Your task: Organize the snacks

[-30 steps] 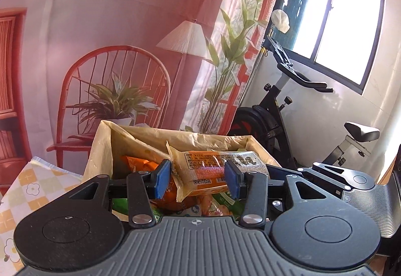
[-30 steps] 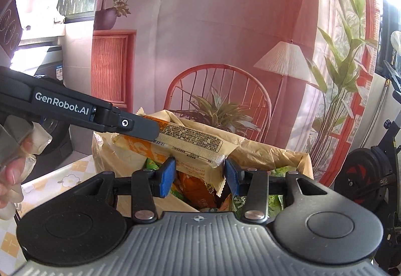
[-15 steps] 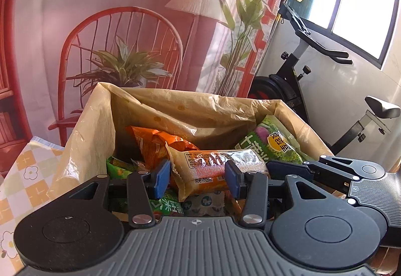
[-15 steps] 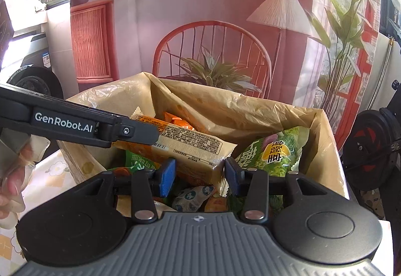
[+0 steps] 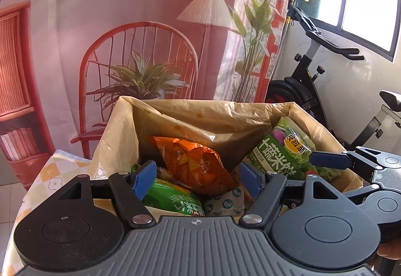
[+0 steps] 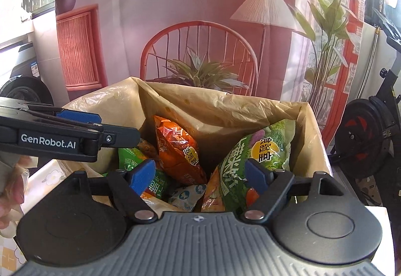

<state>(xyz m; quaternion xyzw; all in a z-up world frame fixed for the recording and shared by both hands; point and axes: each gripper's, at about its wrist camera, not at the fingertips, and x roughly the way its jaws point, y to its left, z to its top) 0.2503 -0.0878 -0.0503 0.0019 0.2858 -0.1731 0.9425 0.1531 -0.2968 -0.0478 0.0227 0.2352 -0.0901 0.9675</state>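
A box lined with a tan plastic bag [image 5: 190,123] [image 6: 225,110] holds several snack packs. An orange chip bag [image 5: 193,163] [image 6: 178,148] stands in the middle, a large green bag [image 5: 285,153] [image 6: 253,158] leans at the right, and a smaller green pack [image 5: 173,198] [image 6: 130,160] and a pale wrapped snack [image 5: 223,203] [image 6: 185,195] lie lower. My left gripper [image 5: 198,179] is open and empty over the box. My right gripper [image 6: 199,175] is open and empty over it too. The yellow-orange bar pack is not visible now.
The box stands on a table with a yellow checked flower cloth [image 5: 57,175]. A printed backdrop with a red chair [image 5: 137,70] hangs behind. An exercise bike [image 5: 313,70] stands at the right. The other gripper shows at each view's edge [image 5: 351,163] [image 6: 62,135].
Both grippers held a yellow-orange bar pack between them above the box. Both have opened, the pack has left their jaws, and the cameras have tilted down toward the box.
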